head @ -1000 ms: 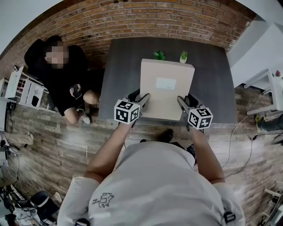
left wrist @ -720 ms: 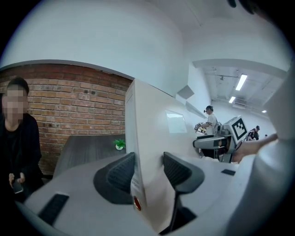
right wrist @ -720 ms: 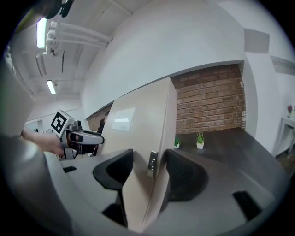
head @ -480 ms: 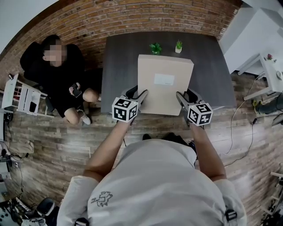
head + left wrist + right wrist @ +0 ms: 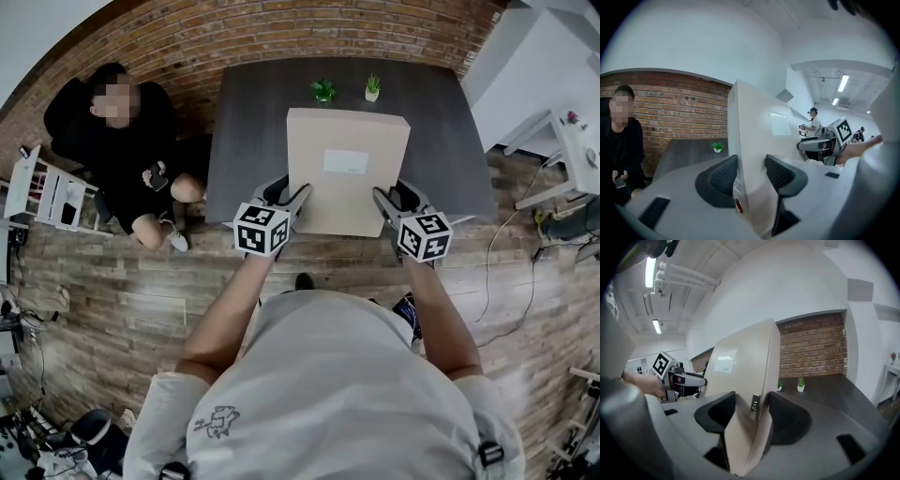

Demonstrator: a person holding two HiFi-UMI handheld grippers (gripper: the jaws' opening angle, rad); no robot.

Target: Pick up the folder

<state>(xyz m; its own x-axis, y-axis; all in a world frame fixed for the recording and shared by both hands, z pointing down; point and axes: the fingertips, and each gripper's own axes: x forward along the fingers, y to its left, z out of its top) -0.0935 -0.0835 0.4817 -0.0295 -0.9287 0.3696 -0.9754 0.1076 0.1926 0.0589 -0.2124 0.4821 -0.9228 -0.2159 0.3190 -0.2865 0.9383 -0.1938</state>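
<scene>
Now holding the flat beige cardboard folder at frame centre, seemingly clear of the dark grey table.
Pinched lower left by the left gripper, lower right by the right gripper, jaws wide but pressing; lying long toward the top edge, equally near both.

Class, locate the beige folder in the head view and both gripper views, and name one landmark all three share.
Head view: folder, upper centre, broad face showing.
Left gripper view: folder, centre, nearly edge-on.
Right gripper view: folder, centre, nearly edge-on.
Shared landmark: brick wall, top in head view, left and right in those gripper views.
</scene>
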